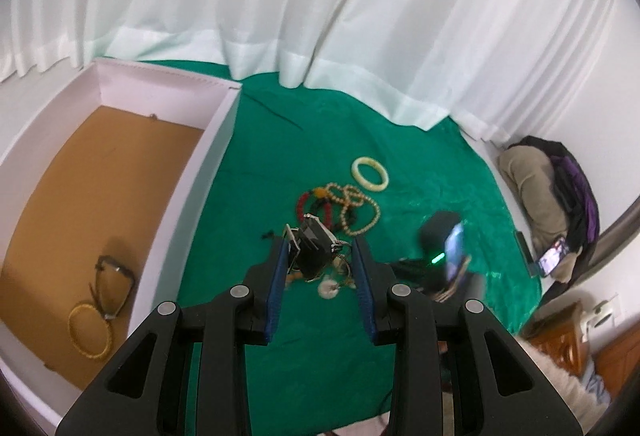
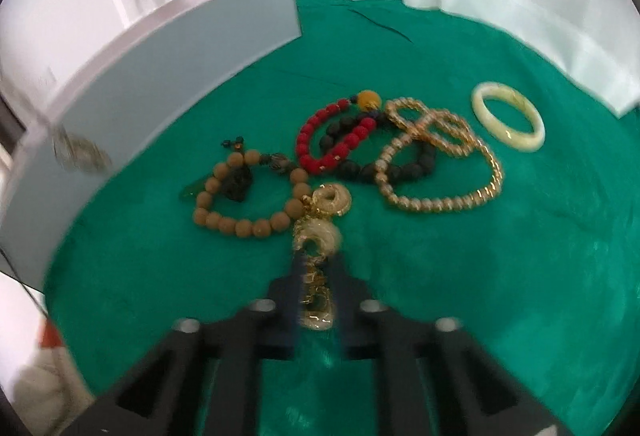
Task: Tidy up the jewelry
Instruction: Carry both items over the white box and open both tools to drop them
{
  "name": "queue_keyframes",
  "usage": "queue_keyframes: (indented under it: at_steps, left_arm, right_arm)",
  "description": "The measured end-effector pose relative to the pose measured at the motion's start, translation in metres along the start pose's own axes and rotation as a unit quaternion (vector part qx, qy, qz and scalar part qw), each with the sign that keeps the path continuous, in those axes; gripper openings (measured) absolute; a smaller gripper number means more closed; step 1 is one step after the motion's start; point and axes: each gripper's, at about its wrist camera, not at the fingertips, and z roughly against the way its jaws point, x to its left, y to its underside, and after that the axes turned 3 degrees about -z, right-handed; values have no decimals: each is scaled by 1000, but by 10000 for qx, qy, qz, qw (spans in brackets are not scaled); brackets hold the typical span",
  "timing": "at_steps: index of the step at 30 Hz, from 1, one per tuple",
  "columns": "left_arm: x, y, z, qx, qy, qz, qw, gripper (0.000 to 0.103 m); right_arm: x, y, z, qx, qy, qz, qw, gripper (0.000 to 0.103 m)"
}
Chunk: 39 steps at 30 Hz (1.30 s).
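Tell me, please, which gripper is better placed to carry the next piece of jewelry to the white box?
The right gripper: its jaws are shut on the gold chain necklace. The left gripper is open and holds nothing, though it is beside the white box.

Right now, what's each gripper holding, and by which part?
The right gripper is shut on the gold ring-link chain, pinching its near links; the far ring lies by the tan bead bracelet. The left gripper is open and holds nothing.
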Motion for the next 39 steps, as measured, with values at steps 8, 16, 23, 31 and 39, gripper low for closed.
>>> queue_keyframes:
  at_steps: [8, 16, 23, 31, 39]
  left_arm:
    - [6, 15, 12, 70, 216, 227, 9995, 32]
    - [5, 12, 55, -170, 343, 188, 9991, 32]
    - [26, 8, 109, -330, 424, 323, 9980, 32]
    - [85, 0, 157, -746, -247, 720, 9943, 32]
    - [163, -1, 156, -727, -1011, 1231, 9845, 32]
  right_arm:
    - [-16, -5, 89, -543, -533, -462, 9960, 7]
    - [0, -21, 156, -936, -671, -296, 9929, 7]
    - [49, -51, 198, -1345, -965, 116, 9861, 7]
    - [142, -107, 241, -1803, -1467, 909, 9684, 7]
    - [234, -162, 216, -1722, -1917, 1324, 9571, 7]
